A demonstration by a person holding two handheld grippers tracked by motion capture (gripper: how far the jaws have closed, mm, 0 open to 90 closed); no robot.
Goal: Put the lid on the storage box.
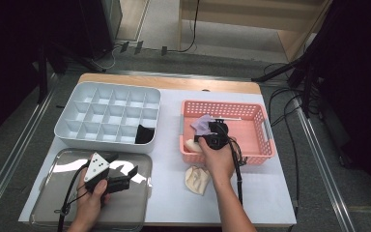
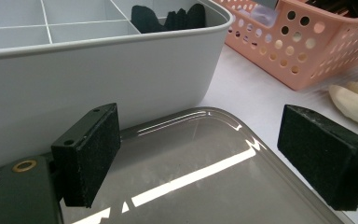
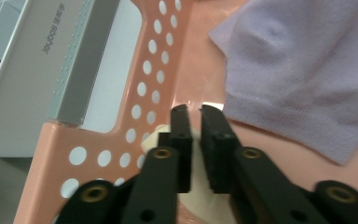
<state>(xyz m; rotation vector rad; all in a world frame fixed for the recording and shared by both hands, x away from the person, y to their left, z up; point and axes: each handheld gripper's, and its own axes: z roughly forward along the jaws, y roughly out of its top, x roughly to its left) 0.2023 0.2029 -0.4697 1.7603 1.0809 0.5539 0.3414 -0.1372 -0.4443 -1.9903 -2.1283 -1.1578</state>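
Grey floor (image 1: 24, 130); wooden cabinet (image 1: 270, 19) behind; dark stands (image 1: 309, 72) beside.

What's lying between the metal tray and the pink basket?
A cream sock lies on the white tabletop between the metal tray and pink basket, in the high view.

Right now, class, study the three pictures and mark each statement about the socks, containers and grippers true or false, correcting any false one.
1. The right gripper has its jaws closed on a cream sock inside the pink perforated plastic basket. True.
2. The left gripper grips a black sock. False: its jaws stand open over the shiny metal tray, holding nothing.
3. A black sock lies in a compartment of the grey divided organiser box. True.
4. The lilac sock lies on the white tabletop. False: it lies in the basket.
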